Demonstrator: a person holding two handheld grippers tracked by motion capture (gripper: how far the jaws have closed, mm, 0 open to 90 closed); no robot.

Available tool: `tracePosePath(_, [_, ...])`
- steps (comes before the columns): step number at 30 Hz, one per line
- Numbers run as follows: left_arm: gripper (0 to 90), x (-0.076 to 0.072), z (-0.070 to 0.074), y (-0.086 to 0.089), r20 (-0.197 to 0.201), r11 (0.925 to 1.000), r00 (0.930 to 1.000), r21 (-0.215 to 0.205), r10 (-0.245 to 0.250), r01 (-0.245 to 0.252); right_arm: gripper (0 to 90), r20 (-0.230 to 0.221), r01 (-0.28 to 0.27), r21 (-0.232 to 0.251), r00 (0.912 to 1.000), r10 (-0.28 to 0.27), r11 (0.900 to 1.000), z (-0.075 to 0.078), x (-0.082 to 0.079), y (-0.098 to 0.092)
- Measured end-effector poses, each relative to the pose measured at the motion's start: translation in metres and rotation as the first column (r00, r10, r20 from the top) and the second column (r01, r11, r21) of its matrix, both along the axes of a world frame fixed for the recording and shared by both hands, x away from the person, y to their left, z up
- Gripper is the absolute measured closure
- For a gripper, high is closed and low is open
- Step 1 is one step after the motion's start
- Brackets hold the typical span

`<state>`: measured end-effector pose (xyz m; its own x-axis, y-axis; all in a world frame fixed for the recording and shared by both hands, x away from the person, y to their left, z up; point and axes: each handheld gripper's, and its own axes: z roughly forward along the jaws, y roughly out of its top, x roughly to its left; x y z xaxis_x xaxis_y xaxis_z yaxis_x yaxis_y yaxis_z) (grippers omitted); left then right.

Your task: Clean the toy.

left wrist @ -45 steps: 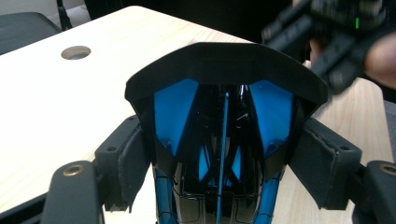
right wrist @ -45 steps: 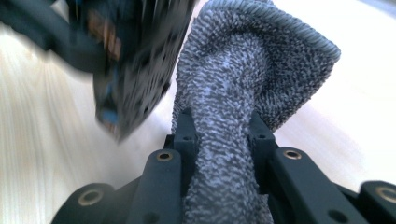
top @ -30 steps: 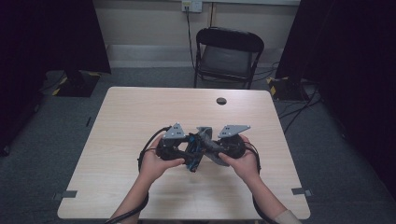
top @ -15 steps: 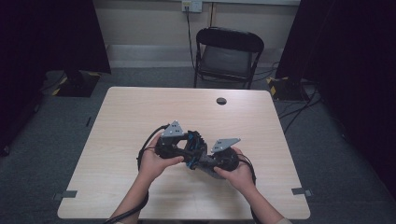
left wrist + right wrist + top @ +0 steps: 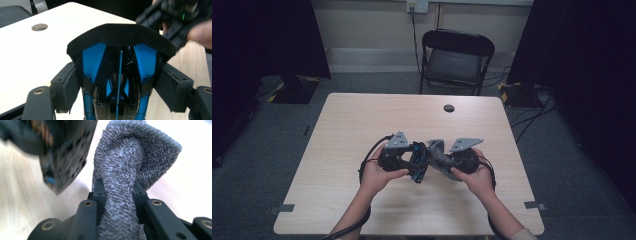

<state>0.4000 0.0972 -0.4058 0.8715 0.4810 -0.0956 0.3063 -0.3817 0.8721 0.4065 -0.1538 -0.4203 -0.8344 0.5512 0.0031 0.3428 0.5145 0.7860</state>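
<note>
A glossy black and blue object (image 5: 418,166) is held above the middle of the wooden table (image 5: 362,120). My left gripper (image 5: 117,92) is shut on it; the pads (image 5: 67,88) press its two sides, and its black brim and blue panels (image 5: 93,60) face the camera. My right gripper (image 5: 119,195) is shut on a bunched grey knitted cloth (image 5: 127,160). In the high view the cloth (image 5: 436,152) touches the object's right side, between the left gripper (image 5: 412,161) and the right gripper (image 5: 443,159). The right gripper view shows the object (image 5: 65,150) blurred at upper left.
A round cable hole (image 5: 448,108) sits near the table's far edge. A black folding chair (image 5: 457,55) stands behind the table. Cables trail from both grippers toward the person's forearms. Dark curtains close off both sides.
The right gripper with the cloth dipped toward the person and the object, then came back up and to the right. The left hand and the object kept still.
</note>
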Motion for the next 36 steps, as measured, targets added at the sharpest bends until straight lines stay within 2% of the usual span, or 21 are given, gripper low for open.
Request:
tracePosePath(5, [25.4, 0.0, -0.003, -0.002, -0.003, 1.0, 1.0, 0.003, -0.009, 0.009, 71.8, 0.029, 0.006, 0.02, 0.9996, -0.006, 1.0, 0.016, 0.007, 0.001])
tracePosePath(9, [25.3, 0.0, -0.004, -0.003, -0.003, 0.9999, 0.9999, 0.012, -0.01, 0.01, 71.8, 0.028, -0.018, 0.031, 0.9995, 0.017, 0.999, 0.015, 0.004, 0.009])
tracePosePath(16, [25.3, 0.0, -0.003, 0.0, -0.004, 0.9999, 1.0, 0.016, -0.004, 0.004, 71.8, -0.002, -0.04, 0.026, 0.9992, 0.04, 0.999, 0.0, 0.001, 0.018])
tracePosePath(21, [25.3, 0.001, 0.001, 0.0, 0.004, 1.0, 1.0, 0.005, 0.004, -0.004, 71.9, -0.031, -0.062, -0.002, 0.9976, 0.062, 0.998, -0.017, -0.004, 0.026])
tracePosePath(28, [25.3, 0.0, 0.004, 0.002, 0.012, 0.9999, 0.9999, -0.006, 0.012, -0.012, 71.8, -0.07, -0.084, -0.017, 0.9941, 0.083, 0.996, -0.04, -0.012, 0.033])
tracePosePath(36, [25.3, -0.001, 0.006, 0.004, 0.017, 0.9997, 0.9997, -0.017, 0.017, -0.017, 71.8, -0.089, -0.106, -0.061, 0.991, 0.1, 0.993, -0.048, -0.015, 0.036])
